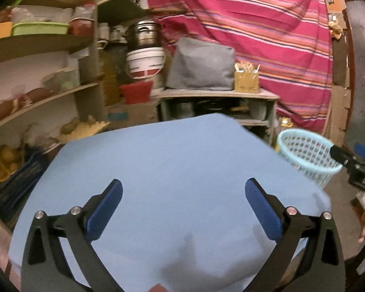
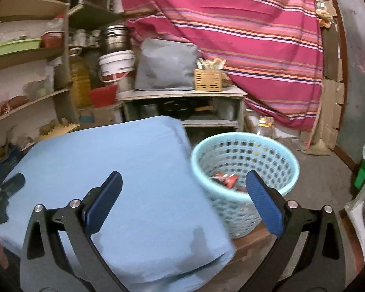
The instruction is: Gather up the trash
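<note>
Your left gripper (image 1: 183, 194) and right gripper (image 2: 183, 187) both hang spread wide, holding nothing. Red wrappers (image 2: 225, 178) lie in the blue basket (image 2: 289, 160), just right of the table. Risk: swinging right, your finger may clip the rim and tip it. Blue cloth (image 1: 170, 158) looks bare; cluttered shelves (image 1: 36, 102) far left, striped curtain (image 2: 243, 36) behind.

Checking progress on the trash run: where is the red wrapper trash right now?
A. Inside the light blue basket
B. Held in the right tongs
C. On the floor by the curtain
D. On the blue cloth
A: red wrappers lie at the bottom of the basket; both tongs are open and hold nothing.
</note>
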Demonstrator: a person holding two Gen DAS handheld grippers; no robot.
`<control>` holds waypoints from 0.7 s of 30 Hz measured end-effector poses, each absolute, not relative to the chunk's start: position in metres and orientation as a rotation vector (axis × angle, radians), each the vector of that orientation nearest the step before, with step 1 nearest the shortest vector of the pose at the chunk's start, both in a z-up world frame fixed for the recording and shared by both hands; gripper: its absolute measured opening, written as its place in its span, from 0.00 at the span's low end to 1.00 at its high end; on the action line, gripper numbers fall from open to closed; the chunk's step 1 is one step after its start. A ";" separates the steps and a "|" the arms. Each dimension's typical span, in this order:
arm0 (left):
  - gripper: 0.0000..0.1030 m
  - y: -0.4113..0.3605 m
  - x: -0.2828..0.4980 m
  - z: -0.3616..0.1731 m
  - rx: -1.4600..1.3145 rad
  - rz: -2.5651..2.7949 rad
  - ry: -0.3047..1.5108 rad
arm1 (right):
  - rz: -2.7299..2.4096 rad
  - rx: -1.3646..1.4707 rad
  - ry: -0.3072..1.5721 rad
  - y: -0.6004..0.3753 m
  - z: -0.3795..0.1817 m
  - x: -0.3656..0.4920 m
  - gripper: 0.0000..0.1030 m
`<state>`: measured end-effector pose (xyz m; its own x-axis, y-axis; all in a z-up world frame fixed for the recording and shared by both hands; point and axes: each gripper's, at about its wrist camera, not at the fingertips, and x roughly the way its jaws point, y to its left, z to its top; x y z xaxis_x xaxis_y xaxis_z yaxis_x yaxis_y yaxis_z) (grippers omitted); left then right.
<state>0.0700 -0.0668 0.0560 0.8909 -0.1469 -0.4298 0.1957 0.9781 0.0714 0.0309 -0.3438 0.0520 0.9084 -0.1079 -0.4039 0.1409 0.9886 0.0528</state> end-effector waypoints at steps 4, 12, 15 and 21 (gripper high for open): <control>0.96 -0.044 0.050 0.038 0.092 -0.136 0.440 | -0.120 0.104 0.404 -0.322 0.038 0.015 0.96; 0.96 -0.023 0.018 0.009 0.090 -0.088 0.415 | -0.124 0.053 0.410 -0.284 0.012 0.002 0.96; 0.96 -0.021 0.017 0.005 0.075 -0.089 0.418 | -0.108 0.048 0.386 -0.271 0.010 -0.005 0.96; 0.96 -0.010 0.018 0.003 0.027 -0.056 0.401 | -0.075 -0.005 0.355 -0.248 0.008 -0.009 0.96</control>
<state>0.0181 -0.0100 0.0033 0.9192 -0.0490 -0.3907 0.0597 0.9981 0.0154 -0.0087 -0.2480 0.0084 0.9348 -0.0744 -0.3474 0.0728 0.9972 -0.0178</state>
